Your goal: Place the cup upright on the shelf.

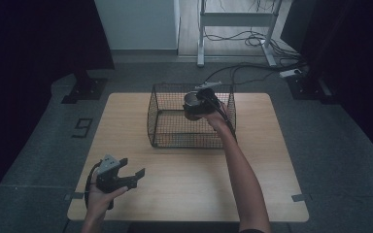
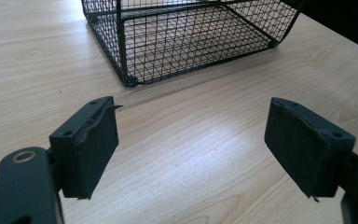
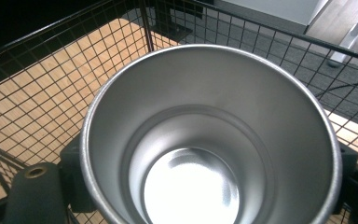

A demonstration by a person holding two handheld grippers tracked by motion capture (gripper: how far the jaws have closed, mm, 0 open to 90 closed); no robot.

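Note:
A black wire basket [image 1: 161,112] stands at the back middle of the wooden table [image 1: 126,121]. Over its right side my right gripper [image 1: 197,108] is shut on a shiny metal cup [image 1: 191,101], held just above the basket floor. The right gripper view looks straight down into the empty cup [image 3: 205,140], with the basket mesh [image 3: 37,93] around it. My left gripper [image 1: 132,169] hovers open near the table's front left corner. In the left gripper view its pads [image 2: 95,140] stand wide apart over bare wood, the basket's near corner [image 2: 129,80] ahead.
Beyond the table lie grey floor mats, a white desk frame [image 1: 235,19] with loose cables [image 1: 252,39], and dark curtains on both sides. The table's front half is bare wood.

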